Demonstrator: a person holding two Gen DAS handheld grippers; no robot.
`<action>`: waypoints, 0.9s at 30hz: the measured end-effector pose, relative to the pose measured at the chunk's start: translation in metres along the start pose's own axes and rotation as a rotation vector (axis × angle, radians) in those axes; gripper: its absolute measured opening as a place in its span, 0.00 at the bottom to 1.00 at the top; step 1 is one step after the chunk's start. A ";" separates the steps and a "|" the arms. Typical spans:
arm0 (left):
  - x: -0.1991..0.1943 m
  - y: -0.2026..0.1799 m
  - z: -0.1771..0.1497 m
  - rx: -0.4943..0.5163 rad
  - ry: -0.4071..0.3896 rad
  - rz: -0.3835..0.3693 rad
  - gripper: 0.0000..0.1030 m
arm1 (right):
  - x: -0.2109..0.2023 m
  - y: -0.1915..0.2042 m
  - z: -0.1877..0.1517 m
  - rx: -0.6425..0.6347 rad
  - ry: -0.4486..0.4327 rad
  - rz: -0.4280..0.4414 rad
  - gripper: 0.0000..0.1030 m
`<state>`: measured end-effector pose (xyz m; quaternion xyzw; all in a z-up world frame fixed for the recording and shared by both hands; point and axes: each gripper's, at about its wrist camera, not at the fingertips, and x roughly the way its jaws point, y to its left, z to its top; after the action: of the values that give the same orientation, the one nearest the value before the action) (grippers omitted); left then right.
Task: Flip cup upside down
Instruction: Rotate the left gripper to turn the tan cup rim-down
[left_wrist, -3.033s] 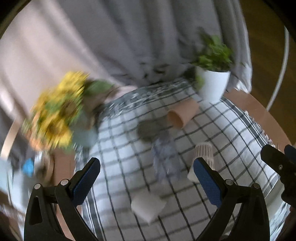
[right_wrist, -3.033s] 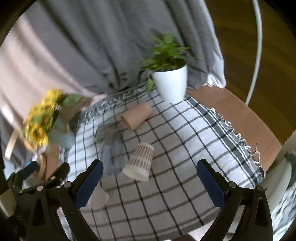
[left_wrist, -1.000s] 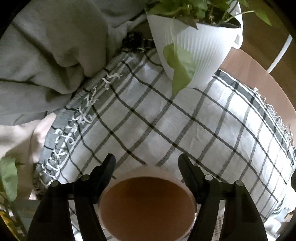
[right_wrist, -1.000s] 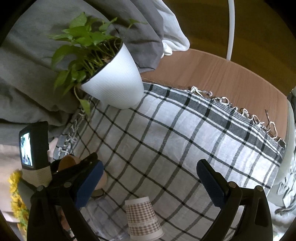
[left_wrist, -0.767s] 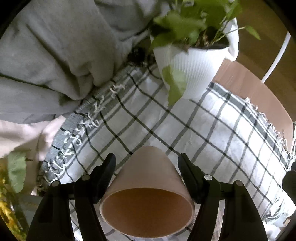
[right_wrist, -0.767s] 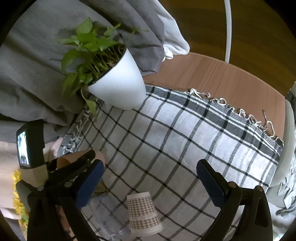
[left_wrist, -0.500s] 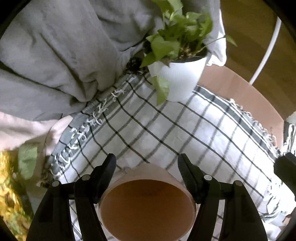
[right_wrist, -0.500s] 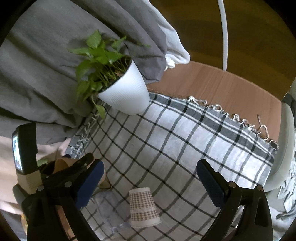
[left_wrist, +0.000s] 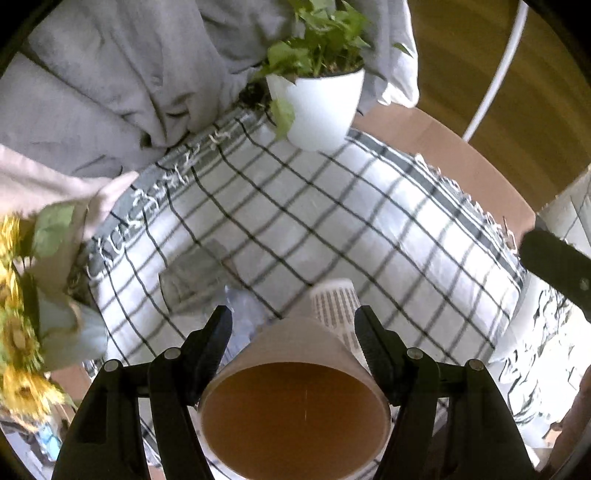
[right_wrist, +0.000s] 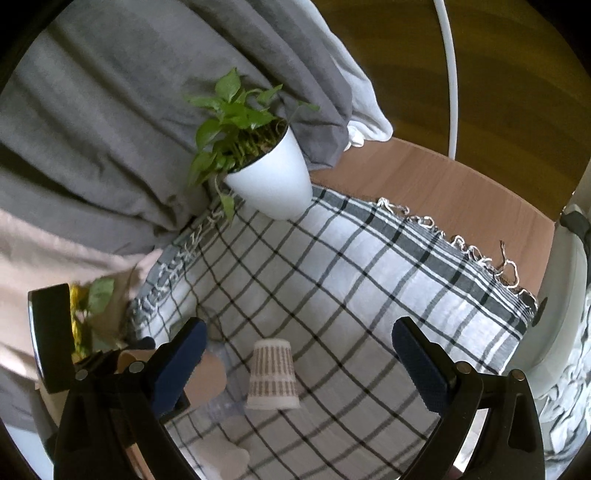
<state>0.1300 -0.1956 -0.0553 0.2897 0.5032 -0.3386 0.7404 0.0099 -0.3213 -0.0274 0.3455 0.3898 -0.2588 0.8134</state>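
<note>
My left gripper is shut on a tan paper cup. The cup's open mouth faces the camera and its base points away, held above the checked cloth. The same cup shows at the lower left of the right wrist view, between the left gripper's fingers. My right gripper is open and empty, above the cloth. A patterned white paper cup stands upside down on the cloth below it; it also shows in the left wrist view, partly hidden behind the tan cup.
A white pot with a green plant stands at the cloth's far edge. Yellow flowers sit at the left. A clear plastic cup lies on the cloth. Grey drapery hangs behind. Bare wooden table lies to the right.
The left gripper has lifted the tan cup and pulled back from the plant pot; the patterned cup has come into its view. The right gripper stayed open and drew back slightly.
</note>
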 end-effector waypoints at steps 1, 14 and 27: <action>0.000 -0.002 -0.005 -0.007 0.005 -0.001 0.66 | -0.001 -0.001 -0.003 -0.009 0.008 0.001 0.98; 0.013 -0.008 -0.057 -0.110 0.072 -0.002 0.66 | 0.000 -0.012 -0.019 -0.082 0.064 0.016 0.98; 0.041 -0.024 -0.095 -0.204 0.033 0.026 0.66 | 0.005 -0.020 -0.026 -0.126 0.100 -0.014 0.98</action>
<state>0.0698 -0.1456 -0.1266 0.2250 0.5434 -0.2713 0.7619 -0.0123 -0.3151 -0.0507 0.3037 0.4479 -0.2217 0.8112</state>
